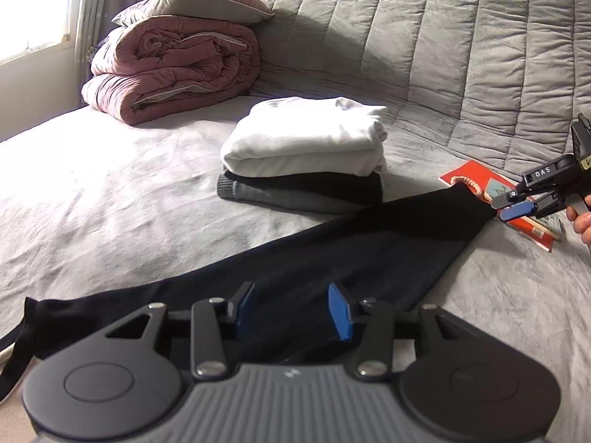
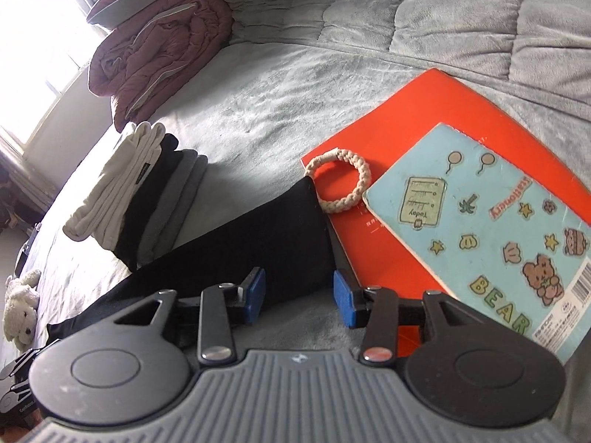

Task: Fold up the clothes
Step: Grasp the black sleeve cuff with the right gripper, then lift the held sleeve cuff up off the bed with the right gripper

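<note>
A long black garment (image 1: 332,254) lies stretched slantwise across the grey bed (image 1: 110,192). My left gripper (image 1: 291,308) hovers over its near part, jaws open, blue pads apart with the fabric lying flat beneath. My right gripper (image 2: 300,299) is at the garment's narrow far end (image 2: 280,229). Its jaws are open and the cloth edge lies loose between the pads, not pinched. The left wrist view shows that right gripper (image 1: 511,208) at the far right. A stack of folded clothes (image 1: 306,140), white over black and grey, sits just beyond the garment.
A red book (image 2: 424,136), a blue sticker notebook (image 2: 491,229) and a braided ring (image 2: 338,181) lie by the garment's far end. A rolled maroon duvet (image 1: 173,66) with a pillow sits far left near the window. A plush toy (image 2: 20,302) lies at the bed's edge.
</note>
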Demonstrator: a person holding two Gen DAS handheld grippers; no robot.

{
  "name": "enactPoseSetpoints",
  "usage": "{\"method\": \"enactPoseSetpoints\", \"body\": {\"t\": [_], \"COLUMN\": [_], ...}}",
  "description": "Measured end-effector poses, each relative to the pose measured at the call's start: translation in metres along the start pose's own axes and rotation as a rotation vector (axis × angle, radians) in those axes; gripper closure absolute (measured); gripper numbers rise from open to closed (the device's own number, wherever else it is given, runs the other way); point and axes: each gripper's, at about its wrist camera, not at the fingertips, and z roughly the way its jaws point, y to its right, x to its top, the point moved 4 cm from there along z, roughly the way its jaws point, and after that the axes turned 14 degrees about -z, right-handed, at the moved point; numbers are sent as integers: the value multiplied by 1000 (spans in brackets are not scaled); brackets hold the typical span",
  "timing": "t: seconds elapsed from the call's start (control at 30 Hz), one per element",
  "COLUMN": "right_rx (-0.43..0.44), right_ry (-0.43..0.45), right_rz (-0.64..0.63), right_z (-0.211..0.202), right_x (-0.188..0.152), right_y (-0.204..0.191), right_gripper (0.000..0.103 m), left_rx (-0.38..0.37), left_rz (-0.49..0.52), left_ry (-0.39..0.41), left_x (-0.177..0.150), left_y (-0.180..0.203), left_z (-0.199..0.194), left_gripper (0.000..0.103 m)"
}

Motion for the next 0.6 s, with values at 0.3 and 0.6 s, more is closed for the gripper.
{"method": "enactPoseSetpoints", "body": {"t": [0.3, 0.6], "right_rx": [-26, -175], "right_ry": [111, 242], "right_rz": [72, 7], "right_z": [18, 10], "right_x": [-14, 2], "right_y": [-6, -33], "right_gripper": [62, 95], "left_rx": [-33, 6], "left_rz": [-49, -136], "left_ry": [-25, -84], "left_x": [-38, -25], "left_y": [-1, -6], "left_z": [25, 8], "left_gripper": [51, 50]}}
